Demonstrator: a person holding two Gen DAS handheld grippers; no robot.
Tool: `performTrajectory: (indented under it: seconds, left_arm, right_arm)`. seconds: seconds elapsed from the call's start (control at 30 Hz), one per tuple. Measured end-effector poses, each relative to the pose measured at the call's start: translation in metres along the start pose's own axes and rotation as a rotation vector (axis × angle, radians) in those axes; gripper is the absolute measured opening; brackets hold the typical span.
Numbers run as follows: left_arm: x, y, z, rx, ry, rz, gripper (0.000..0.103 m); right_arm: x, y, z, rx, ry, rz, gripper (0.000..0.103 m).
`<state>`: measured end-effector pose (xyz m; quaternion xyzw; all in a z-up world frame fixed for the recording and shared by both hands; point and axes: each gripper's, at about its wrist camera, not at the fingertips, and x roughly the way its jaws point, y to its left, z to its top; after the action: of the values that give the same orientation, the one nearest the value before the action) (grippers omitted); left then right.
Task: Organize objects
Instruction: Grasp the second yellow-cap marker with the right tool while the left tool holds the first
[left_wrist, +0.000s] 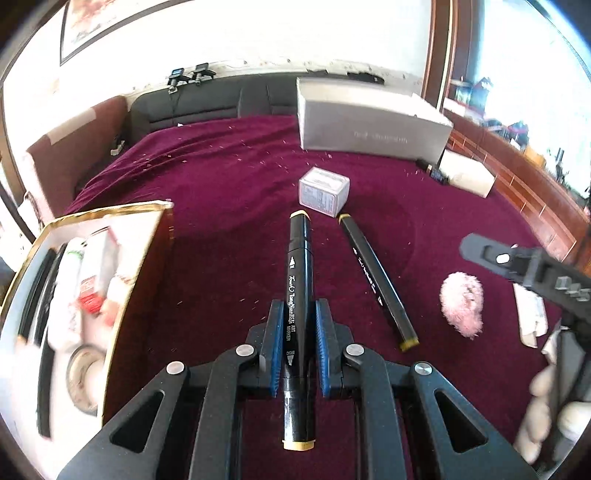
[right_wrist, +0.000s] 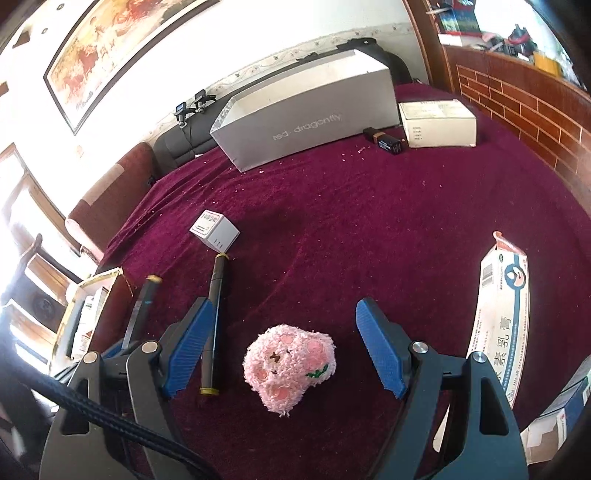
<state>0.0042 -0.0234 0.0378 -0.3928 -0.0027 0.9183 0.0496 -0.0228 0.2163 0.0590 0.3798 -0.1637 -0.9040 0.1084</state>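
While the left wrist camera looked along its own fingers, the left tool (left_wrist: 295, 332) was clamped shut on a black art marker (left_wrist: 297, 295), its blue pads pressing the barrel near the middle, with yellow-banded ends jutting out fore and aft. That marker was lifted clear of the maroon-covered surface (left_wrist: 221, 192); being light, stiff and smooth-sided, it seemed likely to slip or swivel if gripped near an end, so the mid-barrel hold looked sound. A second marker (left_wrist: 376, 280) lay flat just to the right, its far end near a small white box (left_wrist: 323, 190). At the left stood a gold-rimmed open box (left_wrist: 162, 229) already holding cartons and other items, probably the place for the marker. A pink plush toy (left_wrist: 461, 304) lay further right, beneath the other tool, and a long grey shoebox (left_wrist: 369, 122) sat at the far edge. From the right wrist camera, the right tool (right_wrist: 280, 350) stood wide open and empty, its fingers either side of the plush toy (right_wrist: 290, 365) without touching it. The toy looked soft, light and compressible, best taken across its body with a firm squeeze. Here the second marker (right_wrist: 214, 325) lay just beside the left finger, and a flat ointment carton (right_wrist: 502, 314) lay to the right.
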Motion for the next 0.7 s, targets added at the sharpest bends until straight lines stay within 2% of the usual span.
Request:
performTrajectory:
  seconds: [0.07, 0.17, 0.3, 0.4, 0.57, 0.63, 0.67, 0.7]
  left_arm:
    - [-0.011, 0.005, -0.003, 0.004, -0.02, -0.004, 0.013]
    - [-0.027, 0.014, -0.01, 0.019, -0.039, -0.003, 0.013]
    - [-0.042, 0.029, -0.019, -0.003, -0.051, -0.021, 0.013]
    - [-0.05, 0.042, -0.023, -0.041, -0.045, -0.036, 0.013]
    - [-0.06, 0.058, -0.03, -0.065, -0.053, -0.018, 0.013]
    - [-0.061, 0.066, -0.031, -0.08, -0.053, -0.019, 0.013]
    - [-0.061, 0.07, -0.032, -0.085, -0.053, -0.014, 0.013]
    - [-0.062, 0.074, -0.033, -0.089, -0.055, -0.008, 0.013]
  right_arm:
    - [0.0, 0.005, -0.001, -0.027, -0.011, -0.008, 0.079]
    - [0.006, 0.015, -0.001, -0.05, 0.027, -0.018, 0.079]
    - [0.015, 0.04, 0.004, -0.124, 0.066, -0.083, 0.079]
    - [0.036, 0.069, 0.007, -0.217, 0.143, -0.119, 0.079]
    - [0.081, 0.1, -0.005, -0.345, 0.258, -0.219, 0.078]
    - [0.093, 0.101, -0.009, -0.342, 0.29, -0.241, 0.067]
    - [0.094, 0.103, -0.011, -0.355, 0.276, -0.263, 0.061]
    - [0.094, 0.104, -0.012, -0.363, 0.268, -0.267, 0.047]
